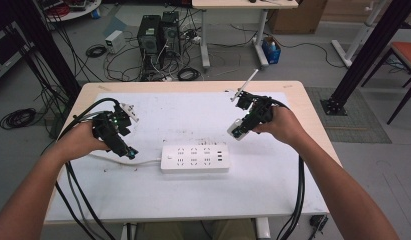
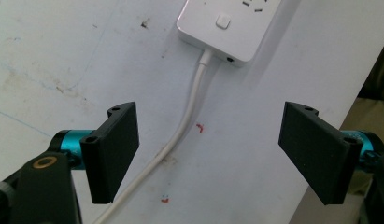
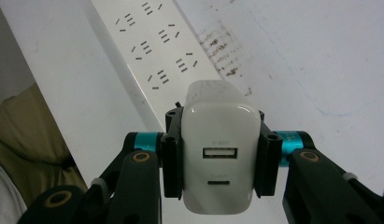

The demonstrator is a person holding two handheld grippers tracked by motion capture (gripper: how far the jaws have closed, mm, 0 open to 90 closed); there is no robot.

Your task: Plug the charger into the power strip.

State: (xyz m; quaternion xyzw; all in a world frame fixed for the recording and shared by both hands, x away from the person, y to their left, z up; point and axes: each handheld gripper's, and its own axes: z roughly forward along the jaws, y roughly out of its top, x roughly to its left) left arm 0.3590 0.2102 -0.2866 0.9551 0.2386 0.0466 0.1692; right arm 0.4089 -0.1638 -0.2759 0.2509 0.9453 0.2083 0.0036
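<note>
The white charger (image 3: 221,156) sat pinched between the fingers (image 3: 172,154) of the right gripper (image 1: 245,120), its port face turned back toward that gripper's camera, so its prongs presumably pointed away and down, though I could not see them. It hung in the air above the right half of the worktop (image 1: 273,190), clear of the surface.

What mattered was how it lay against the power strip (image 1: 194,158). The strip rested flat near the middle of the worktop, its long axis running left to right as the person faced it, and it sat below the charger and to its left, toward the person. From the right gripper view the rows of sockets (image 3: 152,46) stretched away just beyond the charger's far end, so a drop and a short slide toward the centre would, I judged, bring plug to socket. The right hand (image 1: 280,125) was plainly the nearer one for that.

The left gripper (image 1: 115,135) hovered low over the strip's cable (image 2: 189,112), just off the strip's left end. Its fingers (image 2: 112,151) stood spread with the cable running between them, apparently untouched, and looked placed to steady the strip.
</note>
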